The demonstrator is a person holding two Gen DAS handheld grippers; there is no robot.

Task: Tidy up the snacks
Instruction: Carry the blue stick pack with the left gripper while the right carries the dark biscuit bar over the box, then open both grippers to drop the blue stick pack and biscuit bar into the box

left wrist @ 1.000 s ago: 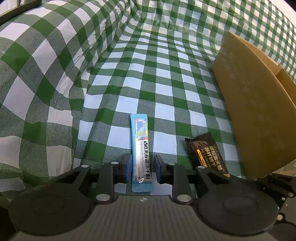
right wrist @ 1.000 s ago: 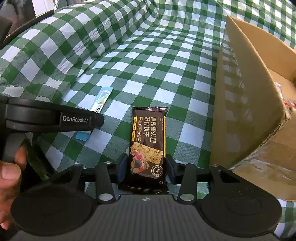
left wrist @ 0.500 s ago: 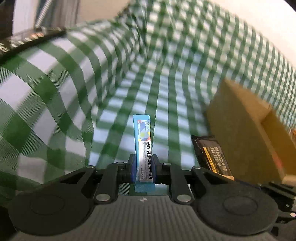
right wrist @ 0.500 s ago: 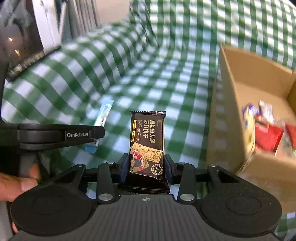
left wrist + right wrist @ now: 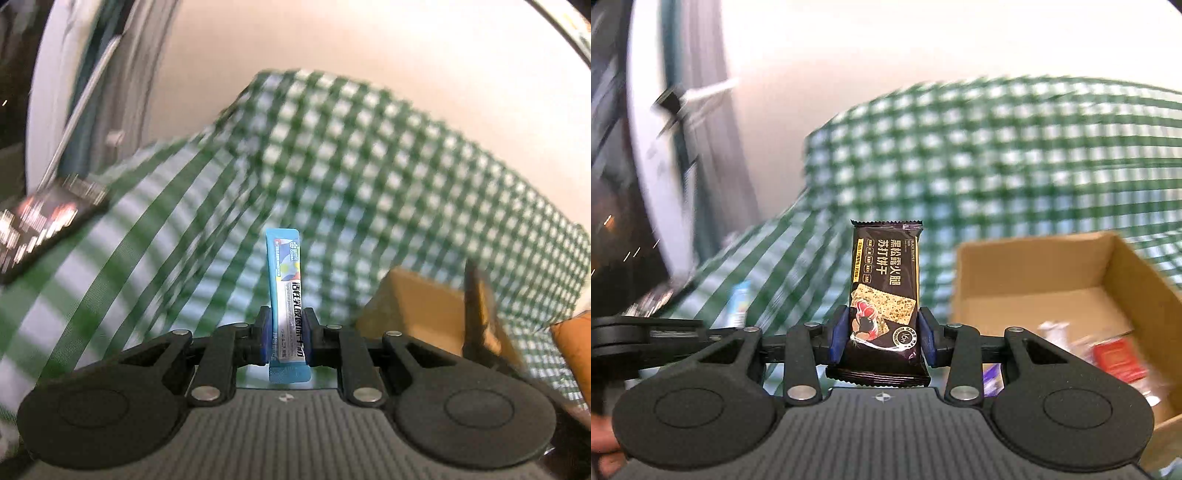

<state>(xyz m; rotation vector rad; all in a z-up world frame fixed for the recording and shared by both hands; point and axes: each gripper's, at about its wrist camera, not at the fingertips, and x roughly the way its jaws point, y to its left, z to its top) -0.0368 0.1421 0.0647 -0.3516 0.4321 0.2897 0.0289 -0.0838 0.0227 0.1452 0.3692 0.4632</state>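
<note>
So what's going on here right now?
A person holds a gripper in each hand, each clamped on a snack. The left gripper pinches a slim blue stick packet; the right gripper grips a dark cracker pack. Both are held above the green checked cloth, beside an open cardboard box with snacks inside.

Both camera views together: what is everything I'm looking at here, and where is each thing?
blue sachet: one, light blue, upright in the left gripper's jaws
cracker packet: one, dark brown, upright in the right gripper's jaws
cardboard box: one, tan, open, right of the packet
snacks in box: several, red and white among them, blurred
checked cloth: one, green and white, under and behind everything
left gripper: one, black
right gripper: one, black
</note>
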